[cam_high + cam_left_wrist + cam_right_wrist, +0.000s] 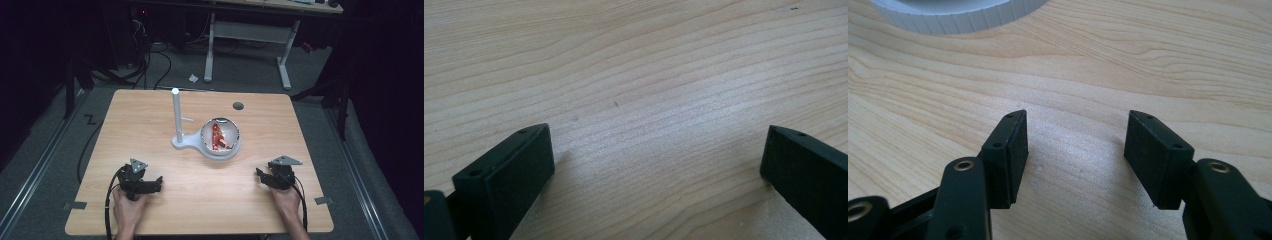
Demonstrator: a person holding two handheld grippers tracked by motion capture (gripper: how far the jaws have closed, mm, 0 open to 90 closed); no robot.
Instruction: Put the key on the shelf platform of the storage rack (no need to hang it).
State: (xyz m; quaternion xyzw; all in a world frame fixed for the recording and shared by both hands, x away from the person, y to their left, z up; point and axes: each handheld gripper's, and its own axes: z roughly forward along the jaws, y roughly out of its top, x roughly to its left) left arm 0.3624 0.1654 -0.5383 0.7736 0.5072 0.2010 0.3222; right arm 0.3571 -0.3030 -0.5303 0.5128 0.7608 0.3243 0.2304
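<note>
A white stand (pixel 181 141) with an upright post (pixel 176 112) sits mid-table, and a round bowl (pixel 235 145) on its base holds something red and orange (pixel 217 137). My left gripper (pixel 159 182) rests low on the near left of the table, its jaws open over bare wood (pixel 656 135). My right gripper (pixel 259 174) rests at the near right, open and holding nothing (pixel 1075 137). The ribbed white rim of the stand's base (pixel 958 17) shows at the top of the right gripper view.
The wooden table (pixel 150 125) has a dark round grommet hole (pixel 238 105) near its far edge. Tape marks lie at the near corners (pixel 323 200). Beyond the table stands a white desk frame (pixel 247 35) with cables on the floor.
</note>
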